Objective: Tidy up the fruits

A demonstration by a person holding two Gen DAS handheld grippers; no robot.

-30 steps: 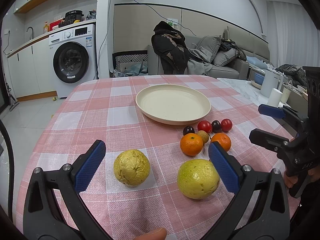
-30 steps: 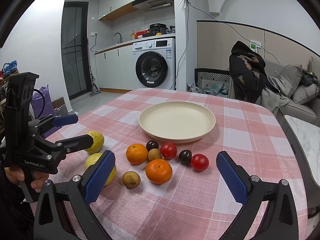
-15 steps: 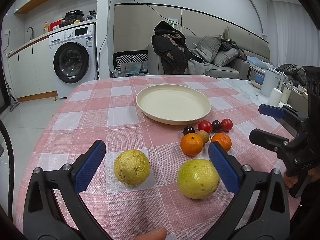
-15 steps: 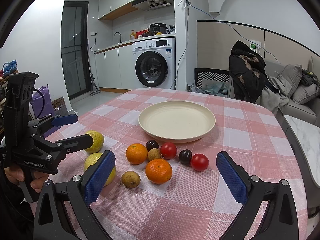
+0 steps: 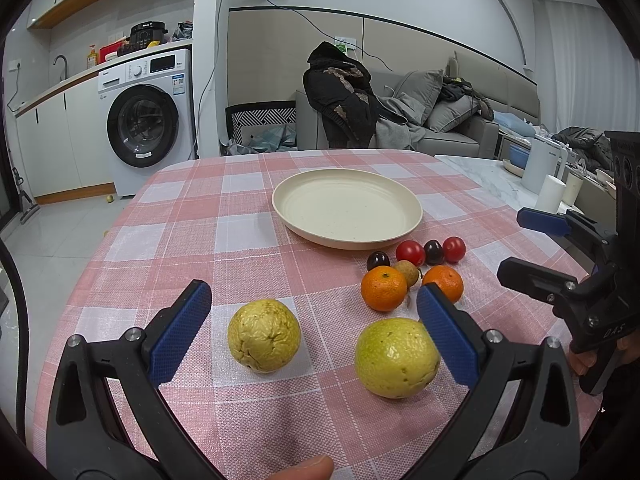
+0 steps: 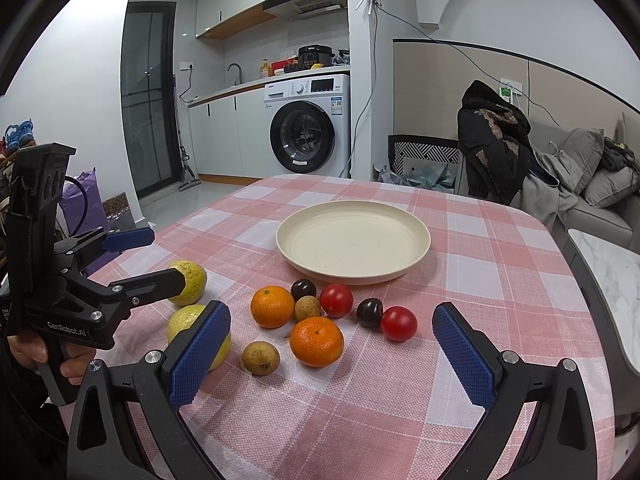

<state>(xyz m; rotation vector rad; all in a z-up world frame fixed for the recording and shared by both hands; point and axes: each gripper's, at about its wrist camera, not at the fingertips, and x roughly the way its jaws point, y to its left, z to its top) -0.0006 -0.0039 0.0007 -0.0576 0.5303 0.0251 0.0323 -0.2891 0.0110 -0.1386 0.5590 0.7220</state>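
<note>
We find no visible change from the earlier frames: both grippers and all fruit remain in place. We hold the left gripper (image 5: 313, 328) with jaws wide, empty, above the table's near edge; the wrinkled yellow fruit (image 5: 264, 335) sits between its fingers, the smoother yellow-green fruit (image 5: 397, 357) by its right pad. The right gripper (image 6: 331, 344) is equally wide and empty. Two oranges (image 6: 272, 306), tomatoes (image 6: 336, 300) and dark cherries (image 6: 369, 312) cluster near the empty plate (image 6: 353, 240) at table centre. The fruits are round; we cannot tell a long axis.
</note>
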